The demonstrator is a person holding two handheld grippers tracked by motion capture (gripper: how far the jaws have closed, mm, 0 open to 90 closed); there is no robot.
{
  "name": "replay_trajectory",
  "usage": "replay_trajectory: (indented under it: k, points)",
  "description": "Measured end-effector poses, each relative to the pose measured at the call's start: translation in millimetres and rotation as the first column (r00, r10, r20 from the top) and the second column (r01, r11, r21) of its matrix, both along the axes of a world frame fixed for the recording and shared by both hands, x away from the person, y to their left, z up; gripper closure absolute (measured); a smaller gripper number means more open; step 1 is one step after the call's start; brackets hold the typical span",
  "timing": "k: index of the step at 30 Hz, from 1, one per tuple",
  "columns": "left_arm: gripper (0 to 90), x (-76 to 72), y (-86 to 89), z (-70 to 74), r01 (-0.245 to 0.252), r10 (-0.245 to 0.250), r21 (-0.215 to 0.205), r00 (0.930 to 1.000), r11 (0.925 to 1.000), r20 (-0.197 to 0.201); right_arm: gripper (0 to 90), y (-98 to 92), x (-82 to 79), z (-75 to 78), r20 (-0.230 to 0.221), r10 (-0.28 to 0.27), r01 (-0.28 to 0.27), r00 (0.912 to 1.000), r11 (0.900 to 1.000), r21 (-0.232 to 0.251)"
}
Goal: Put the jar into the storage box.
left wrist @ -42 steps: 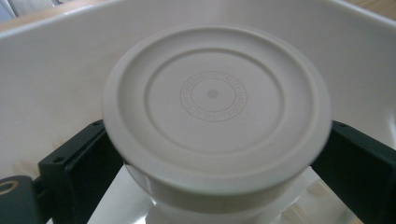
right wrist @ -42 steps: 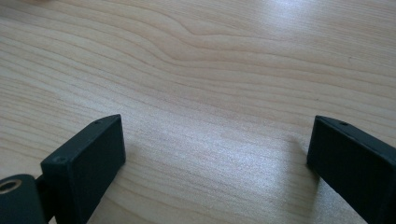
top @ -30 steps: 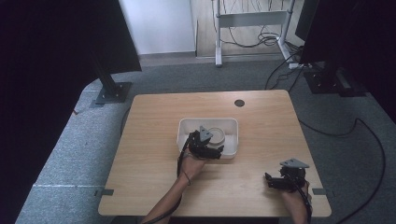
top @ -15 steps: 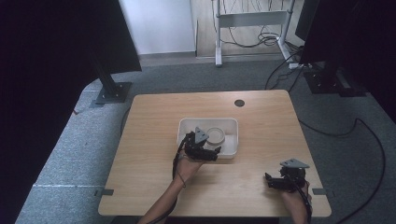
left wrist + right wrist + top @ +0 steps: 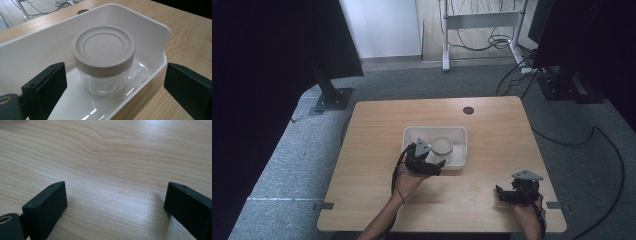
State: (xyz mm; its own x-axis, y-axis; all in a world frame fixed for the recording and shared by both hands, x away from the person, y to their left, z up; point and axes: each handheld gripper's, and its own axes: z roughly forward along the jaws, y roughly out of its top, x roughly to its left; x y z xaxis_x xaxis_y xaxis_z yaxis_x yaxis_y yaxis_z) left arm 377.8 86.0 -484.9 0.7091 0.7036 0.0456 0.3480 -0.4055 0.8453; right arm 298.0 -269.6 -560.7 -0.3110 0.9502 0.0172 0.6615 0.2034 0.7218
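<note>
Overhead, your left tool (image 5: 432, 164) hangs at the tray's (image 5: 460, 134) near rim, facing the jar (image 5: 442, 146) inside. Left gripper view: jaws wide, empty, framing the jar (image 5: 103, 60) for a grasp. Right gripper view: jaws gape, empty, over bare table (image 5: 112, 157), parked clear.

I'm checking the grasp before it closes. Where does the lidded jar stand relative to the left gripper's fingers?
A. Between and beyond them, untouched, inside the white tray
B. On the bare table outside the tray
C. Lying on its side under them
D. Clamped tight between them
A: the jar stands upright in the white tray, while the left gripper is wide open with gaps on both sides.
</note>
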Motion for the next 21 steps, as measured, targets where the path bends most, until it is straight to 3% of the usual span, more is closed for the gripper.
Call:
replay_trajectory:
  k: [21]
  points:
    - [4.7,-18.5,25.2,1.8,0.045,-0.045,-0.025,0.999,0.9987,-0.003,4.0,0.0,0.0,0.0,0.0,0.0,0.0,1.0,1.0,0.0]
